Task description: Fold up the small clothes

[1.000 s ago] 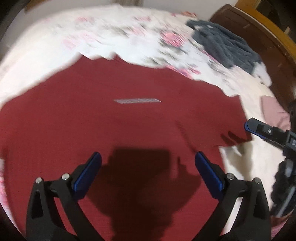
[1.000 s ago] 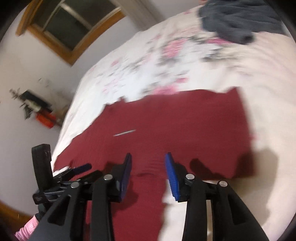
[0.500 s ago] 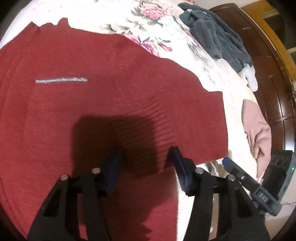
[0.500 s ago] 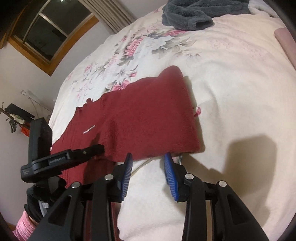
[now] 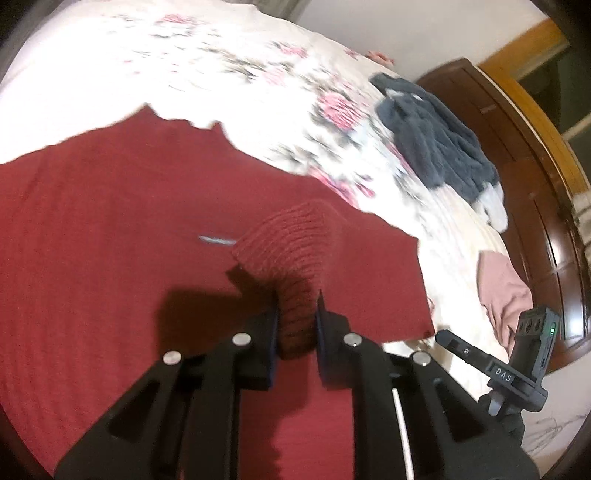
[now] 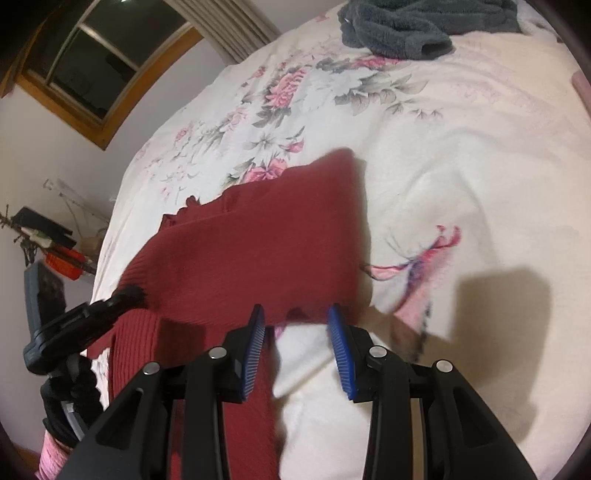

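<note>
Our left claw (image 5: 297, 314) is clenched on a ribbed fold of the dark red knitted sweater (image 5: 110, 236), which lies spread on the floral white bedspread (image 5: 236, 74) ahead of it. Our right claw (image 6: 295, 328) hangs released just before the sweater's near edge.

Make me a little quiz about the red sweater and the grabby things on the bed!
1. True or false: the left hand-held gripper is shut on a ribbed part of the red sweater.
2. What does the right hand-held gripper hold?
A. the grey fleece garment
B. nothing, its jaws are open
C. the pink garment
3. Fill in: the red sweater lies on a ____ bedspread.

Key: 1 true; 2 B; 3 floral
</note>
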Available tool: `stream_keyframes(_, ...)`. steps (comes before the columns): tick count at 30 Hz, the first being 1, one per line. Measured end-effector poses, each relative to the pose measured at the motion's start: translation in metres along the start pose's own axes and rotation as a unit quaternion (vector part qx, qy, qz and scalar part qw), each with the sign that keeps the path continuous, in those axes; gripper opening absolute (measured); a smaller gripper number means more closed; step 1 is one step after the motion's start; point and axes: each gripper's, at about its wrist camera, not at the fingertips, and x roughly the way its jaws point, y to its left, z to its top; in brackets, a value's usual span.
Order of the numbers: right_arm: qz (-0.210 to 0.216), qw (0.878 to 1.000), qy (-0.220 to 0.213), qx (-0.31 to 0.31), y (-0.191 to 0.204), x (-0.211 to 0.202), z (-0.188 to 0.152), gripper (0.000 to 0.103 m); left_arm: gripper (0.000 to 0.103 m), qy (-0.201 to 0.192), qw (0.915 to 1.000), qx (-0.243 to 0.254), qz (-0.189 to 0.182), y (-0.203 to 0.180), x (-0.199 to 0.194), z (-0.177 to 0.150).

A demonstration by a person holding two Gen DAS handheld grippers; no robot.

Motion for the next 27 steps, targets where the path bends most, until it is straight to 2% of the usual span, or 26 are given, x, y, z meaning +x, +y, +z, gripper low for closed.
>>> stream_keyframes(6,-0.004,1.0,0.015,0.016,0.008,0.029,0.009,0.038,0.014,-0.039,0.9972,-0.008,0.064,0.059,-0.043,0.023)
stream_keyframes(10,0.03,0.999,0.042,0.014,0.025,0.055,0.012,0.037,0.014,-0.027,0.9958,-0.026,0.083,0.1,-0.051,0.025)
stream_keyframes(13,0.008,0.998,0.061,0.008,0.034,0.076,0.01,0.035,0.015,-0.013,0.9943,-0.047,0.095,0.124,-0.042,0.022)
stream_keyframes(15,-0.025,0.997,0.069,-0.007,0.038,0.086,0.006,0.034,0.019,0.006,0.9939,-0.053,0.096,0.137,-0.033,0.017)
stream_keyframes(17,-0.049,0.996,0.071,-0.024,0.041,0.091,0.002,0.032,0.026,0.026,0.9919,-0.05,0.114,0.147,-0.022,0.012)
stream_keyframes(18,-0.053,0.996,0.073,-0.029,0.042,0.09,0.001,0.032,0.031,0.028,0.9913,-0.049,0.119,0.151,-0.022,0.01)
stream_keyframes(21,-0.058,0.995,0.069,-0.037,0.048,0.079,0.001,0.034,0.038,0.013,0.9914,-0.063,0.114,0.161,-0.037,0.008)
stream_keyframes(24,-0.045,0.996,0.023,-0.07,0.071,0.049,0.005,0.034,0.048,-0.032,0.9928,-0.057,0.101,0.152,-0.067,0.013)
stream_keyframes(25,-0.025,0.997,0.01,-0.076,0.08,0.04,0.006,0.035,0.051,-0.043,0.9938,-0.046,0.091,0.142,-0.075,0.015)
stream_keyframes(27,0.001,0.997,0.006,-0.081,0.094,0.035,0.008,0.035,0.06,-0.046,0.9958,-0.027,0.074,0.125,-0.078,0.017)
